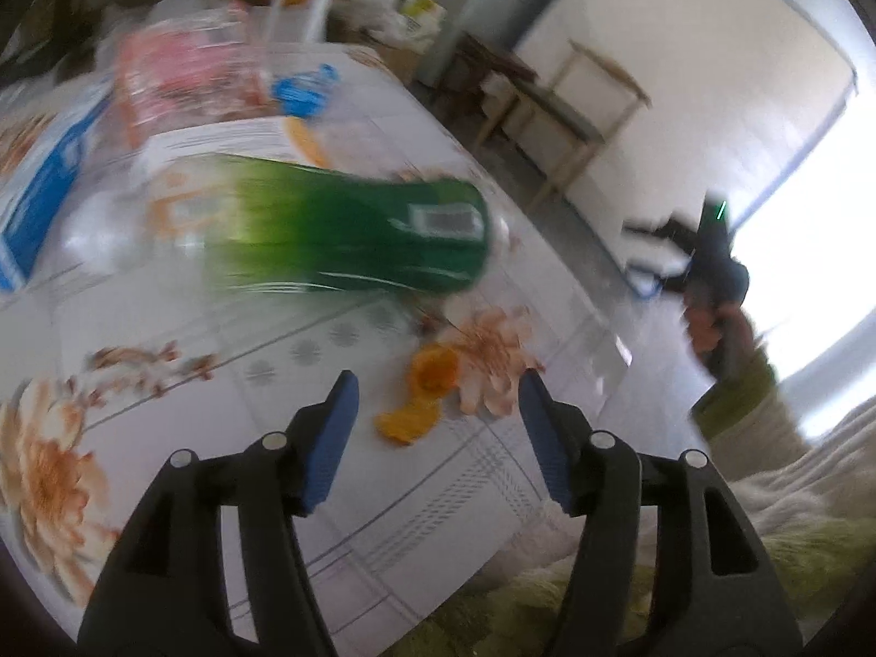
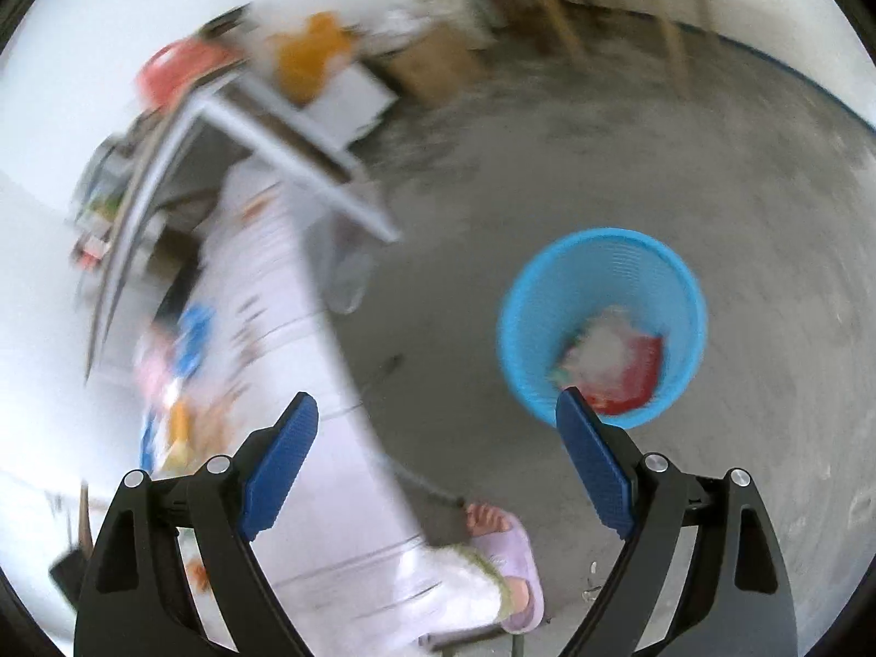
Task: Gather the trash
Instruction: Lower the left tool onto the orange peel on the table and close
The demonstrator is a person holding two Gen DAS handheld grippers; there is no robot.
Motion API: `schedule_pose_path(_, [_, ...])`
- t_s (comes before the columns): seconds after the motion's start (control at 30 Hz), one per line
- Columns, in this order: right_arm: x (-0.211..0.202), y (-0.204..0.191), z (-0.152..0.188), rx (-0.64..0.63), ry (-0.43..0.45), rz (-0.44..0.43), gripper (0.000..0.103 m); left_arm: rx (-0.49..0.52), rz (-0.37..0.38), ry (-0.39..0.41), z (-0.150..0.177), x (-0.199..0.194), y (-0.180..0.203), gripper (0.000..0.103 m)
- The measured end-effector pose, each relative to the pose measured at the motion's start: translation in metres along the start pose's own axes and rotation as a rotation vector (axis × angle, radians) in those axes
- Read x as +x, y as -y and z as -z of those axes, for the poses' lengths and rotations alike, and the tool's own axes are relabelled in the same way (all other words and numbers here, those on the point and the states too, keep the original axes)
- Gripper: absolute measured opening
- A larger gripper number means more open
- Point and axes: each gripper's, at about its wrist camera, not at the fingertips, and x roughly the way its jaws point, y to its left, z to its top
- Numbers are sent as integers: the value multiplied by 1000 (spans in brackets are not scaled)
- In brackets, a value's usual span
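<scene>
Surface: a table [image 1: 180,339] under a white cloth printed with peach flowers lies below and ahead of the left gripper [image 1: 438,388].
Room: grey floor [image 2: 629,164], pale walls, a wooden table [image 1: 580,109] far ahead to the right.
Left gripper: jaws apart, nothing between them.
Orange scraps: two pieces [image 1: 419,399] on the cloth just ahead of the left fingertips.
Green packet: one [image 1: 378,235], blurred, further ahead on the table.
Beyond it: blue, pink and white packaging, too blurred to count.
Right gripper [image 2: 438,399]: jaws wide, empty.
Basket: one blue bin [image 2: 602,284] on the floor ahead to the right, holding red and white wrappers [image 2: 613,367].
Person: a foot in a lilac slipper [image 2: 514,564] below the right gripper.
</scene>
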Motion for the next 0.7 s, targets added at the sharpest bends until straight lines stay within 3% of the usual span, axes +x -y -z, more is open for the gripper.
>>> schedule_pose_path(0.17, [0, -73, 23, -189, -57, -85, 86, 140, -97, -36, -1, 34, 27, 58])
schedule_pose_path(0.37, [2, -133, 52, -353, -101, -142, 86, 120, -168, -50, 4, 45, 26, 56])
schedule_pose_path(0.57, [-3, -172, 69, -473, -115, -183, 86, 173, -254, -27, 10, 43, 29, 41])
schedule_pose_path(0.7, [-8, -197, 73, -553, -111, -215, 86, 216, -280, -17, 14, 43, 35, 25])
